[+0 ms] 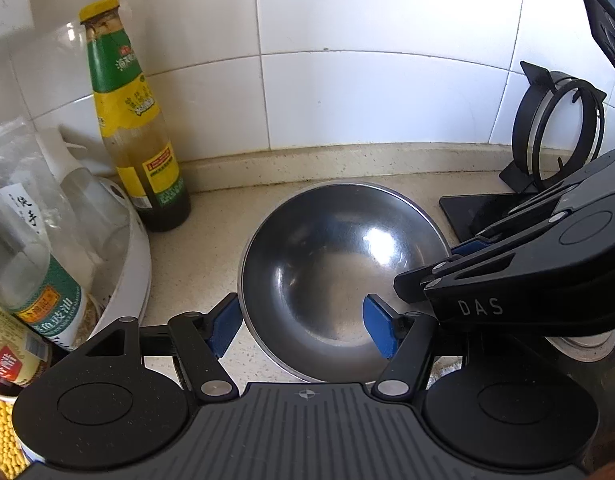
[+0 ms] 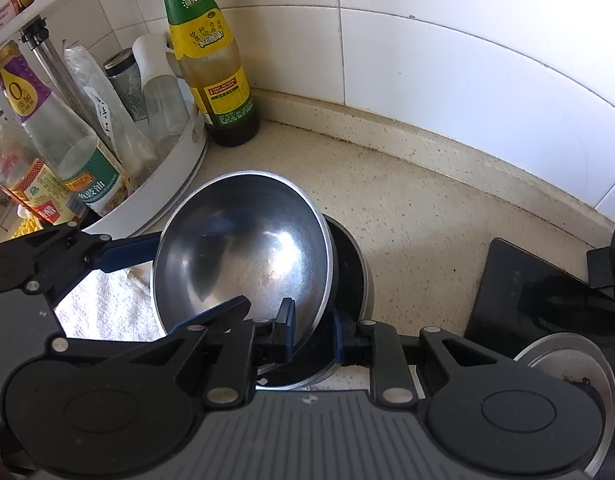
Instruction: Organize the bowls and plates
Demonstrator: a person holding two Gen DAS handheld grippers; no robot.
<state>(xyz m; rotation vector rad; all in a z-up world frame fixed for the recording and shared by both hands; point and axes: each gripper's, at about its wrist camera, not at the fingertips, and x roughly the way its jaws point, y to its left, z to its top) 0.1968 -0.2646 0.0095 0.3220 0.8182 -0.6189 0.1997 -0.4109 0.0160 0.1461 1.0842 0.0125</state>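
The right gripper (image 2: 311, 338) pinches the steel bowl (image 2: 243, 252) at its five o'clock rim. The left gripper (image 1: 303, 326) stands half open, its pads straddling the seven o'clock rim without pressing.

The bowl (image 1: 339, 280) sits on the table (image 1: 211, 208), apparently nested in another bowl (image 2: 349, 264). The sauce bottle (image 1: 135, 120) stands behind-left by the wall, the rack (image 1: 127, 264) of bottles further left.

Black tongs (image 1: 303, 326), blue pads (image 1: 381, 332), silver rivets, ribbed grey base, white "DAS" lettering
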